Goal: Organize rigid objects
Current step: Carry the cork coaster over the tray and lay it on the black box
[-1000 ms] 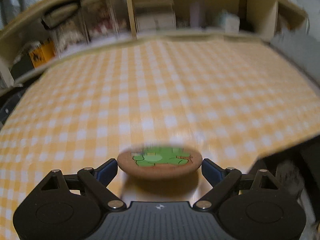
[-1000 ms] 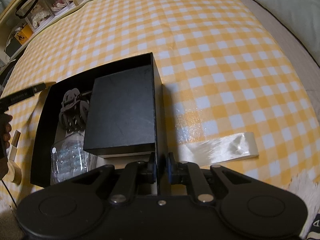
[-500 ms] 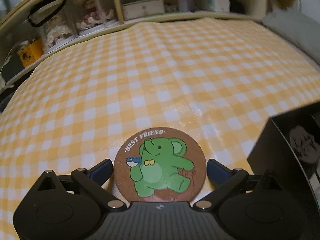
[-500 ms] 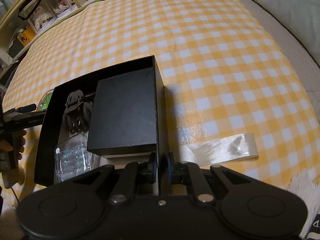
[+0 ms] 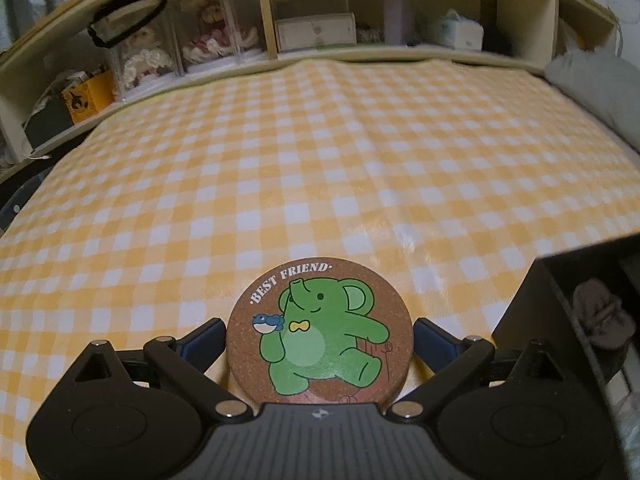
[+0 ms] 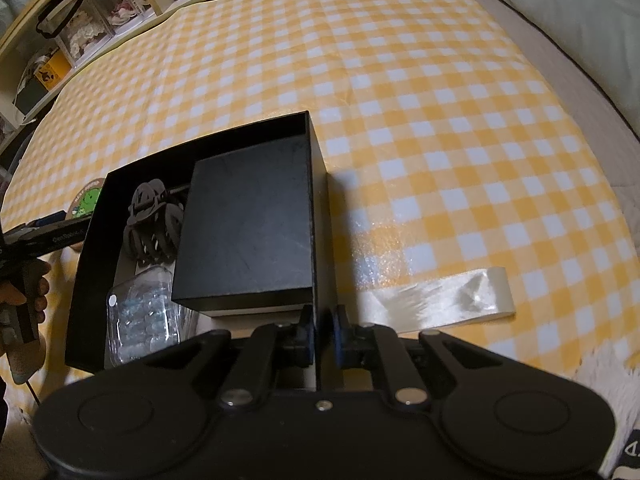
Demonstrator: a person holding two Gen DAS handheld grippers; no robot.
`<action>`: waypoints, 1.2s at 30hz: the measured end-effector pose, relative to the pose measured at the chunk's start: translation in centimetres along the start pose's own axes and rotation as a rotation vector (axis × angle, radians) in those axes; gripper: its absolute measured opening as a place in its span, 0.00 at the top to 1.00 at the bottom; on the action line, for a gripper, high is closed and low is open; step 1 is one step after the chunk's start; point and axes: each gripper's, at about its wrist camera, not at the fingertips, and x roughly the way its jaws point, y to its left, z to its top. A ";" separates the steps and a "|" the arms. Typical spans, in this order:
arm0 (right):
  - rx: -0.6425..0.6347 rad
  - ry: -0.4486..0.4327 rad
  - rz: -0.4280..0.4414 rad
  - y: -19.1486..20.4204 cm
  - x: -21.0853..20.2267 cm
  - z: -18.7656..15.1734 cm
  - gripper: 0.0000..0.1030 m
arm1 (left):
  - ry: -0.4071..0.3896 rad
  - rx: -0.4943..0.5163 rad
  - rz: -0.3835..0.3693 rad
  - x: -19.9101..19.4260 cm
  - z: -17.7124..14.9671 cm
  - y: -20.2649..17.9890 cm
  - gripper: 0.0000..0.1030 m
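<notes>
A round cork coaster (image 5: 320, 332) with a green elephant and "BEST FRIEND" lies face up on the yellow checked cloth. It sits between the fingers of my left gripper (image 5: 318, 332), which stands open around it; the blue pads (image 5: 204, 340) flank its edges. The coaster (image 6: 86, 200) also shows in the right wrist view, just left of the black open box (image 6: 92, 264). My right gripper (image 6: 323, 330) is shut on the box's near right wall. The box holds a black smaller box (image 6: 248, 224), a dark hair claw (image 6: 150, 224) and a clear plastic case (image 6: 140, 320).
The box corner (image 5: 532, 320) stands close to the right of the left gripper. A strip of clear tape (image 6: 440, 300) lies on the cloth right of the box. Shelves with dolls and cases (image 5: 192, 44) line the far edge. A grey pillow (image 5: 592, 88) sits far right.
The coaster was gripped edge-on a second ago; now it lies face up with the left jaws wider around it, and the box has come into that view. The right gripper has not moved.
</notes>
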 end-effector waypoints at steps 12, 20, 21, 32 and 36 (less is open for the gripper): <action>-0.001 -0.001 0.000 0.0 0.0 0.0 0.91 | -0.126 0.005 -0.101 -6.2 3.0 -3.6 0.05; -0.003 -0.005 0.000 0.0 0.0 0.2 0.91 | -0.120 0.066 -0.285 -8.9 2.6 -9.1 0.05; -0.004 -0.005 0.000 0.0 0.0 0.2 0.91 | -0.109 0.068 -0.309 -9.1 2.4 -10.0 0.05; -0.006 -0.006 0.001 0.1 0.0 0.2 0.91 | 0.021 0.004 -0.460 -7.0 0.9 -17.1 0.05; -0.006 -0.006 0.003 0.1 0.0 0.2 0.91 | 0.031 -0.031 -0.456 -6.4 1.1 -17.4 0.05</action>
